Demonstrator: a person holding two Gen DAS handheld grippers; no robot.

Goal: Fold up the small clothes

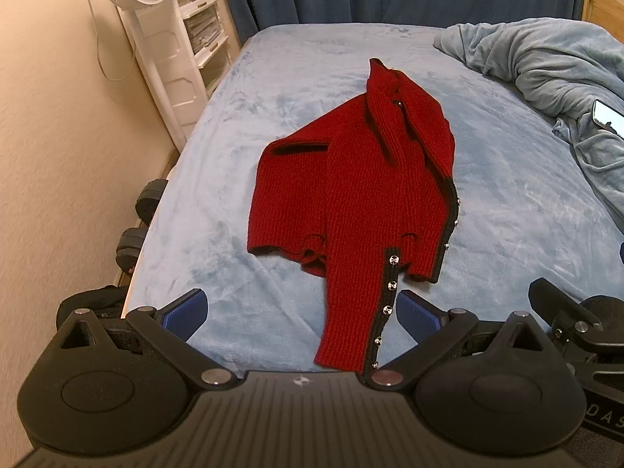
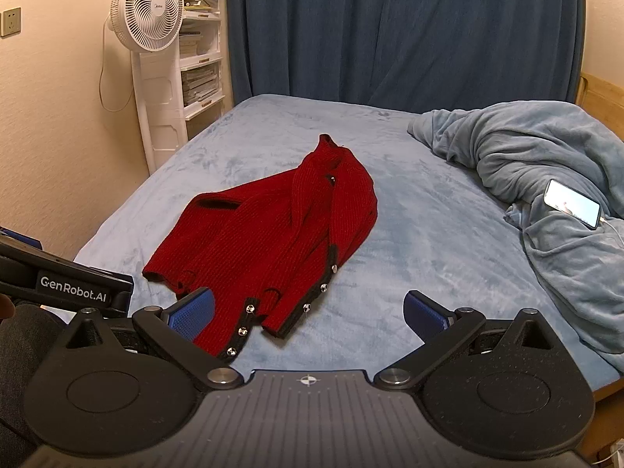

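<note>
A small red knit cardigan (image 1: 351, 179) with black trim and silver snap buttons lies rumpled on the light blue bed cover (image 1: 218, 210). One long strip of it runs toward me. My left gripper (image 1: 302, 314) hovers open above that near strip, its blue pads wide apart and touching nothing. In the right wrist view the cardigan (image 2: 273, 234) lies ahead and to the left. My right gripper (image 2: 310, 312) is open too, with the cardigan's near hem just by its left pad (image 2: 193, 312) and bare bed between the pads.
A bunched blue blanket (image 2: 546, 179) with a lit phone (image 2: 571, 202) on it fills the bed's right side. A white fan (image 2: 146, 19) and white shelves (image 2: 199, 58) stand at the left wall, dark curtains (image 2: 390, 31) behind. Dumbbells (image 1: 140, 218) lie beside the bed's left edge.
</note>
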